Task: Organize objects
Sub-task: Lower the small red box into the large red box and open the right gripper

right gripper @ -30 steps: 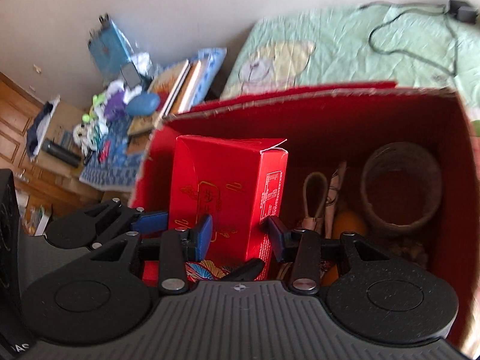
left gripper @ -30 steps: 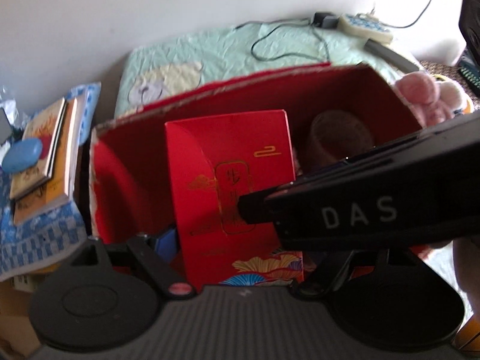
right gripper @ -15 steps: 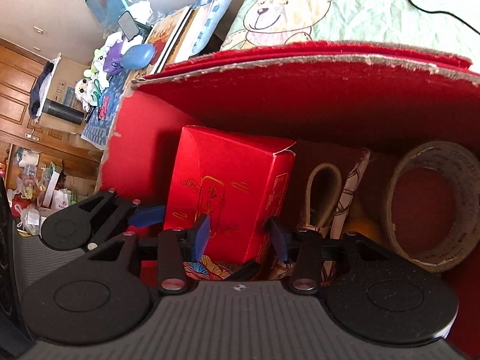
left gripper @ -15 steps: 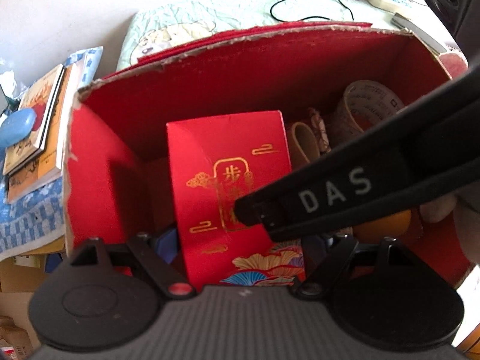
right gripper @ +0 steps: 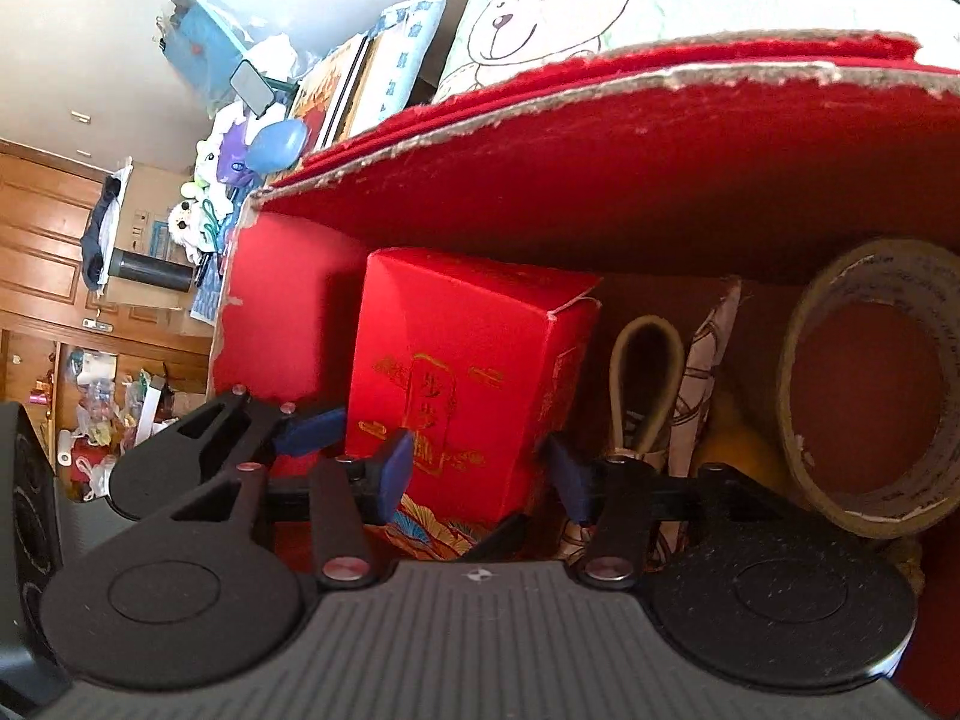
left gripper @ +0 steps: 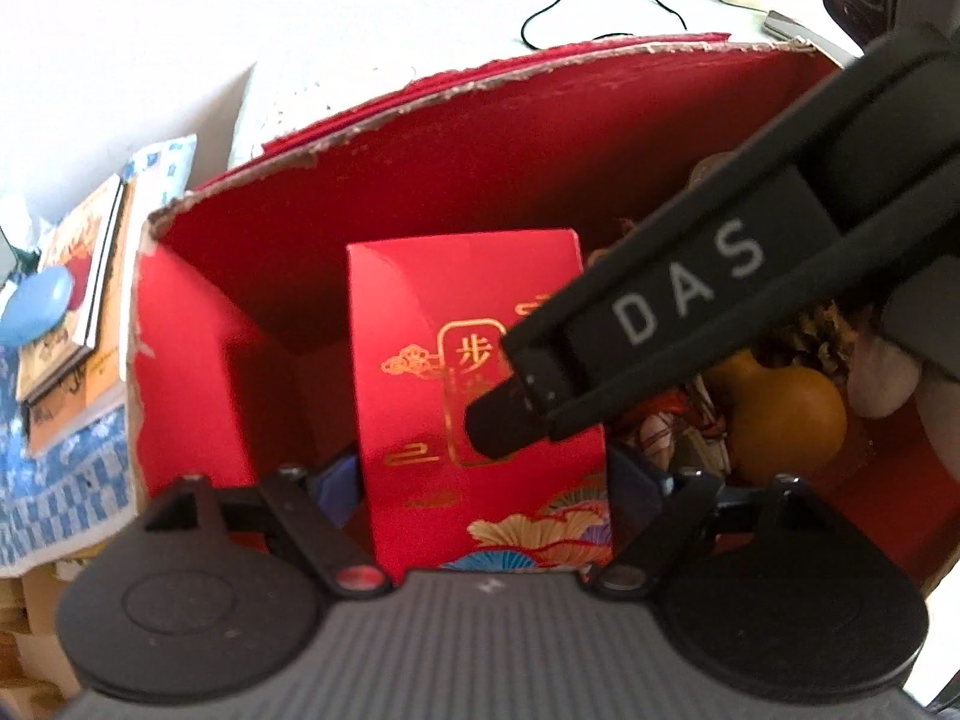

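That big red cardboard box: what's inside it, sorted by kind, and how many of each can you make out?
Inside the big red cardboard box:
Red gift carton: 1
Roll of tape: 1
Orange gourd: 1
Beige strap loop: 1
Patterned cloth piece: 1
Total: 5 that can be told apart; a tangle beside the gourd is too blurred to count.

- A glossy red card finish with gold foil print is shown by the small carton [left gripper: 474,384].
- Torn, rough cardboard edges are seen on the big red box [right gripper: 600,180].
- Matt black ribbed plastic is seen on the claw bodies.
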Demonstrator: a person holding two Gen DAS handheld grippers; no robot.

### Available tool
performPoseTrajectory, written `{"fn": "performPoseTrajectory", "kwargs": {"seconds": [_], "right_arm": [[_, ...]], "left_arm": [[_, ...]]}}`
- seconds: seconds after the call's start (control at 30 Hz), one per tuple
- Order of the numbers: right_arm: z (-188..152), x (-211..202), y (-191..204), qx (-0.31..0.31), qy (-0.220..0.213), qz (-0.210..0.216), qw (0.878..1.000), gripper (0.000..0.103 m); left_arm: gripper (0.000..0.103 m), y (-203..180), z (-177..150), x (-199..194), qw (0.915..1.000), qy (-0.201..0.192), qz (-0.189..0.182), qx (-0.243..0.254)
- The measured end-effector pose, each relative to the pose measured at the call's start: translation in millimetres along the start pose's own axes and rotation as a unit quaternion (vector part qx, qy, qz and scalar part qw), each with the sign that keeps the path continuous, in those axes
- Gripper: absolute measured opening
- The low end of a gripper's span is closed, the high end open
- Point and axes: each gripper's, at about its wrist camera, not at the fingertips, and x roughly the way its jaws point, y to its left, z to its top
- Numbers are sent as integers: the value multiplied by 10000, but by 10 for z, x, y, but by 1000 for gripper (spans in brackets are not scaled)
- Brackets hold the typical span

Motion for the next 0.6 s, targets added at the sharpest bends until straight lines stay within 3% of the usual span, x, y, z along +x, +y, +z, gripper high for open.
{"fn": "performPoseTrajectory", "kwargs": {"seconds": [0.37, 0.5, 0.6], "right_arm": [[20, -57, 63, 20, -478, -349, 9982, 54], [-17, -157, 104, 110, -806, -382, 9960, 53], [-61, -218, 155, 190, -1097, -525, 9924, 53]], "left_arm": [[88, 77, -49, -197, 9997, -154, -189, -69], [92, 36, -98, -328, 9993, -358, 83, 33], [92, 78, -153, -399, 9991, -409, 37, -57]]}}
